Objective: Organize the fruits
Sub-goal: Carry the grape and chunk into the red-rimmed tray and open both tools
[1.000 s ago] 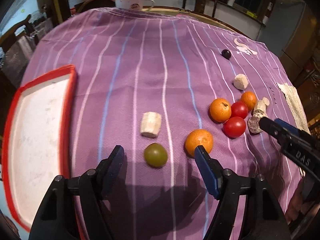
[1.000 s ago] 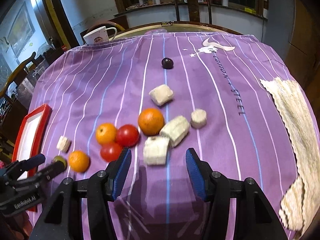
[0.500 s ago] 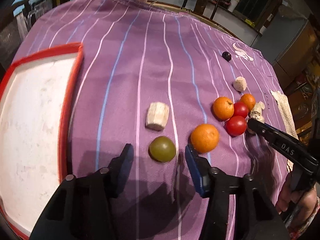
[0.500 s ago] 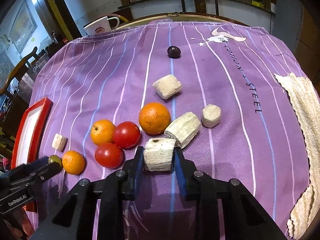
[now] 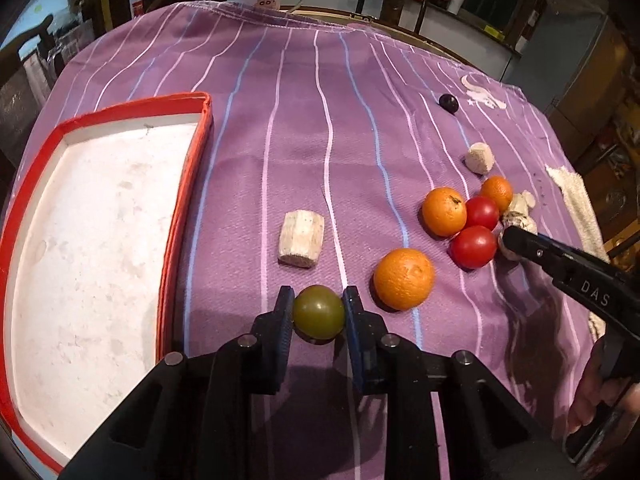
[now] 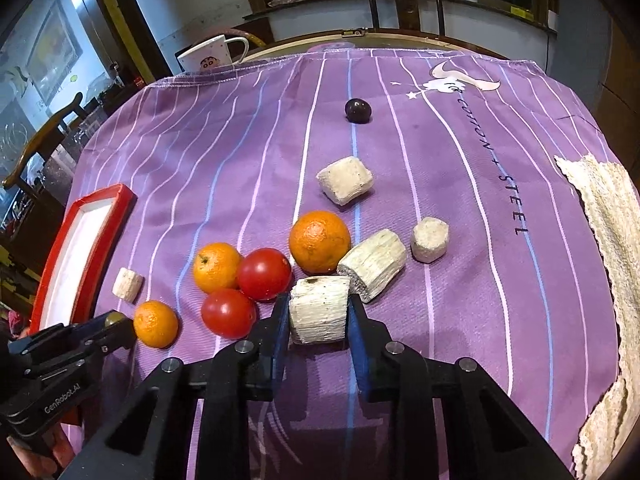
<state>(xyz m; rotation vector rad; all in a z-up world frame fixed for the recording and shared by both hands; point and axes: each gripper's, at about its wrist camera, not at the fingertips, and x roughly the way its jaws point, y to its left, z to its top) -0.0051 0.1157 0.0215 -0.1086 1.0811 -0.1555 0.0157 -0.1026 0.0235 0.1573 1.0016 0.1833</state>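
**Green fruit and pale chunk both clamped**

The green fruit [image 5: 319, 312], round with no long axis, sits on the purple-clothed desk [image 5: 304, 128] just right of the red-rimmed tray [image 5: 182, 200], pinched between the left tongs [image 5: 316, 314]. The right tongs [image 6: 318, 314] are closing on a pale stubby chunk [image 6: 319, 309], its long axis lying level, left to right across the pads, near the red tomatoes [image 6: 264, 274].

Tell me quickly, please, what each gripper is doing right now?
Left gripper: shut on the green tomato.
Right gripper: jaws closing, fingers already pressing the pale cut chunk.
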